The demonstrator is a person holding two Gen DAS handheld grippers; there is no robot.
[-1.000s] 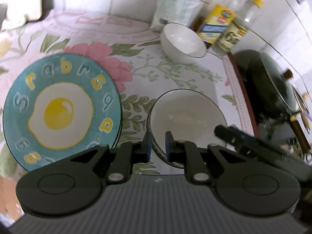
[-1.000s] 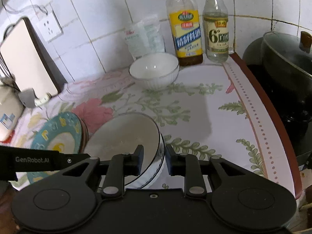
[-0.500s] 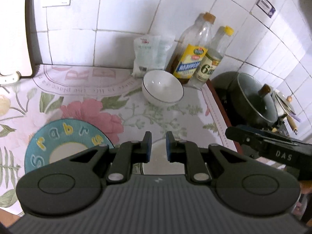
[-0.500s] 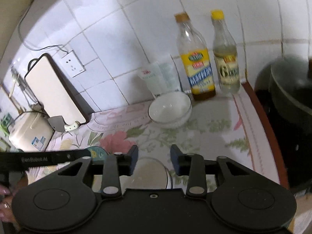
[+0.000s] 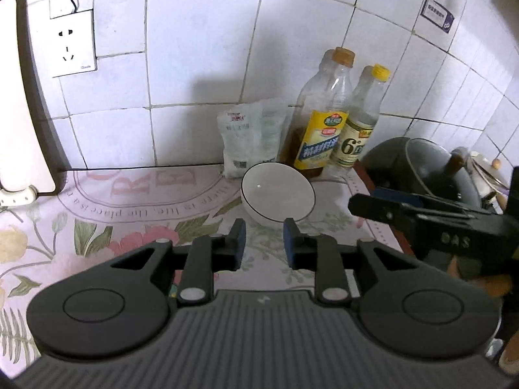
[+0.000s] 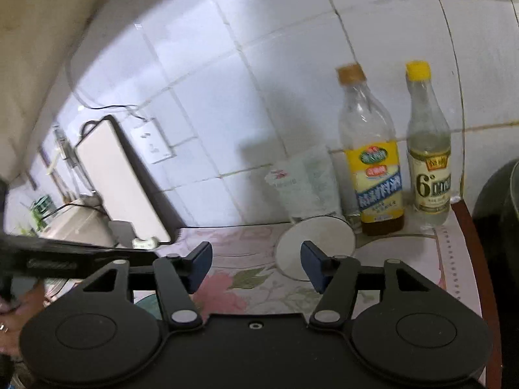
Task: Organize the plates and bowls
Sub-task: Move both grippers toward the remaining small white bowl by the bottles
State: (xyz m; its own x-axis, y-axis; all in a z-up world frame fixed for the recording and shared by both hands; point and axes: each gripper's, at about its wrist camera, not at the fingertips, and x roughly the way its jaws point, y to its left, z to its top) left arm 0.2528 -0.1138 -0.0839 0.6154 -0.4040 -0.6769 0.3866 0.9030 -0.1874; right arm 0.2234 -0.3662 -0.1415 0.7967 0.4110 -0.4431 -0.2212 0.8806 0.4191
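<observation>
While two bottles [image 5: 327, 129] stand, one bowl [image 5: 278, 194] sits.

Left gripper [image 5: 263, 243] fingers slightly parted, right gripper [image 6: 256, 267] fingers wide apart, both empty

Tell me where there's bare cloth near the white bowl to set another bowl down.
Free patch: the flowered cloth left of the white bowl, running toward the leaning board. A smaller gap lies between the bowl and the left gripper. Crowded: behind the bowl stand the salt bag and two bottles; the pot blocks the right.
</observation>
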